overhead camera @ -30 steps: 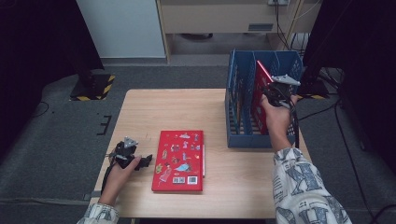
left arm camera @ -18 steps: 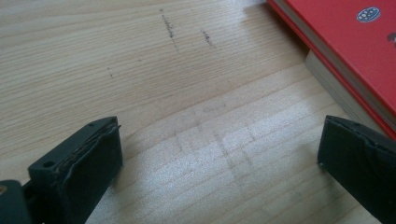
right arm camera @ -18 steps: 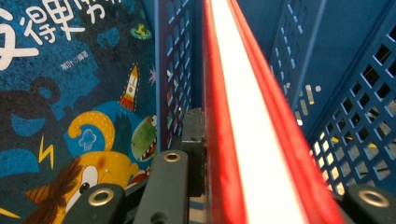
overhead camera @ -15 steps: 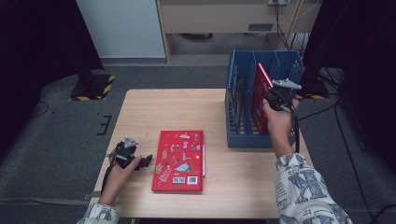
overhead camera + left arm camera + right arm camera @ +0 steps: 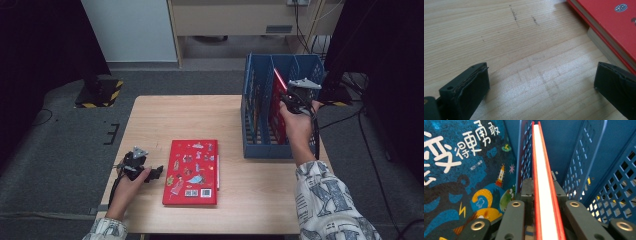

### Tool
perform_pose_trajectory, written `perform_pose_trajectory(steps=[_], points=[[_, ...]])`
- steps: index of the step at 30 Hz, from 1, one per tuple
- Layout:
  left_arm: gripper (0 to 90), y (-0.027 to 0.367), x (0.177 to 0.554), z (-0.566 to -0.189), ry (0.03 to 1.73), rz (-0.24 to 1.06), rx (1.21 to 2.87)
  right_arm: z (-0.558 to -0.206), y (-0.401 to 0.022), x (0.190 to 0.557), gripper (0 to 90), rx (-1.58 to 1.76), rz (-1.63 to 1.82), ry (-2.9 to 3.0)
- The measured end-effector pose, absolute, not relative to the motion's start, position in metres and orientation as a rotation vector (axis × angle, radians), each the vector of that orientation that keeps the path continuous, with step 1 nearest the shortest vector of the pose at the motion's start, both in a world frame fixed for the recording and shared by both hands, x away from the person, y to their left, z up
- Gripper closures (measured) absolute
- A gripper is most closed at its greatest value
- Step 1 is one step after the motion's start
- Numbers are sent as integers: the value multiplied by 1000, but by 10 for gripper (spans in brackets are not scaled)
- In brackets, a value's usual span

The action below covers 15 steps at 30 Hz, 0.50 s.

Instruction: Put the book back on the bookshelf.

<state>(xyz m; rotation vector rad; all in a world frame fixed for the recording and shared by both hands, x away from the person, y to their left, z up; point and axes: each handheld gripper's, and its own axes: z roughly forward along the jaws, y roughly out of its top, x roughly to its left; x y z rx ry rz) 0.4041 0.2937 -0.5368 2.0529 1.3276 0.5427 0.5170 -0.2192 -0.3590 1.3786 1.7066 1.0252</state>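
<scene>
1. High view: the right gripper [image 5: 294, 100] hangs over the blue file rack [image 5: 260, 145] at the far right of the table [image 5: 150, 115], clamped on the top edge of a thin red book [image 5: 278, 107] that stands on end in one of the rack's slots
2. Right gripper view: the jaws pinch the thin red book [image 5: 543, 182] from both sides, white page edges running straight up between them; held this way, it looks set to slide upright along the slot rather than tip against a divider
3. A blue picture book [image 5: 466, 175] already stands in the slot next to it, beyond the perforated divider [image 5: 524, 162], so the rack seems to be filling one slot at a time
4. A thicker red book [image 5: 191, 171] lies flat on the table, well to the near left of the rack, probably next in line
5. Left gripper [image 5: 150, 173] rests on the table just left of that flat book; in the left gripper view its jaws stand wide apart over bare wood, gripping nothing, with the thicker red book [image 5: 614, 27] close by, likely parked there for the next pickup
</scene>
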Motion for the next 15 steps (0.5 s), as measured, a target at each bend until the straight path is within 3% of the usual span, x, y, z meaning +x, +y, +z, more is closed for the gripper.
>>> perform_pose_trajectory(steps=[15], points=[[0,293,404,-537,1326,542,2053,-355,-213,533,793,1317,980,1640]])
